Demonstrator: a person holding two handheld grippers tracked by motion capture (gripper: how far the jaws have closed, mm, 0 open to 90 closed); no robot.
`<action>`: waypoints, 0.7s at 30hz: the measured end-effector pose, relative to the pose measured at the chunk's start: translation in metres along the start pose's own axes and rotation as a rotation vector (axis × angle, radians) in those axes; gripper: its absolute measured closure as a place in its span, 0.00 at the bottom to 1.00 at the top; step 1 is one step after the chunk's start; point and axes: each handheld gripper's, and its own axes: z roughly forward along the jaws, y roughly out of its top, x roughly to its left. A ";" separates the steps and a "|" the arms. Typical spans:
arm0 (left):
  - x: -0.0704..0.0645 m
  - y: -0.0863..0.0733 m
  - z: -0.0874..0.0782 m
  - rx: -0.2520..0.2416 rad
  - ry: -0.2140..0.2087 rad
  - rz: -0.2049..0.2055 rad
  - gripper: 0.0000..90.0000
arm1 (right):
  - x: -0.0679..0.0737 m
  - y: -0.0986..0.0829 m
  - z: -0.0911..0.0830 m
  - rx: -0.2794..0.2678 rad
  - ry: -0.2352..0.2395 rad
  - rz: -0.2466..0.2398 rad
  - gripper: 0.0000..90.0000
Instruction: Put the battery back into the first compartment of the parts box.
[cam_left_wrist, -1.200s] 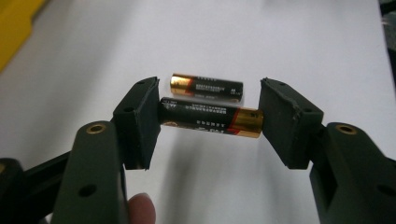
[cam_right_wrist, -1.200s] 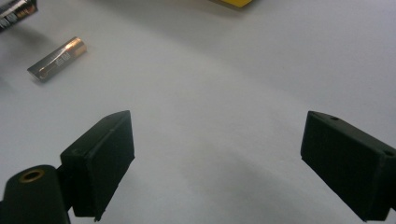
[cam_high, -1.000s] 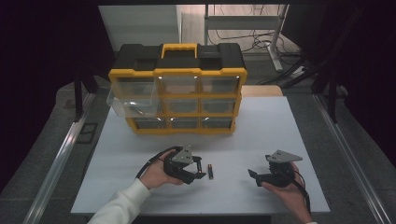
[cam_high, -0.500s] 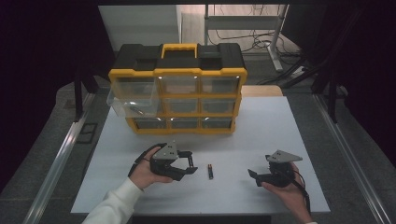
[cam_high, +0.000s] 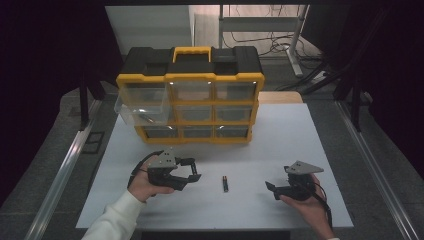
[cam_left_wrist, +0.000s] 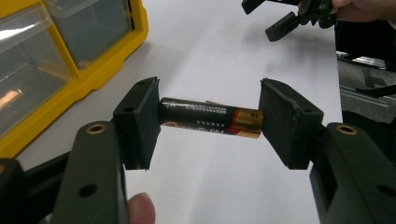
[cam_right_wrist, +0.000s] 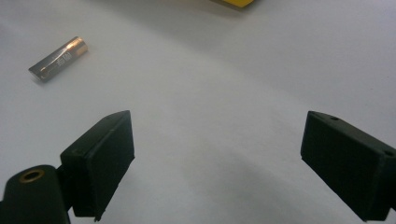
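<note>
The left gripper (cam_high: 189, 169), which was reaching toward the AA battery (cam_high: 225, 183) a second ago, is now sitting pulled back to its left with jaws apart, so the battery is lying ungrasped on the white table (cam_high: 300, 130), framed between those jaws in the left gripper view. The right gripper (cam_high: 274, 189) is resting open, well right of it. Behind, a yellow-and-black drawer organizer (cam_high: 190, 95) is standing in a dim room.

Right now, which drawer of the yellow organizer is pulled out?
The top-left drawer: it juts forward past the organizer front, while the other drawers sit flush.
</note>
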 end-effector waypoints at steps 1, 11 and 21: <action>0.000 0.001 -0.001 -0.005 -0.002 -0.002 0.45 | 0.000 0.000 0.000 0.000 0.000 0.000 0.11; 0.000 0.006 -0.010 -0.062 -0.012 -0.017 0.45 | 0.000 0.000 0.000 0.000 0.000 0.000 0.11; 0.000 0.012 -0.022 -0.111 -0.018 -0.018 0.45 | 0.000 0.000 0.000 0.000 0.000 -0.001 0.11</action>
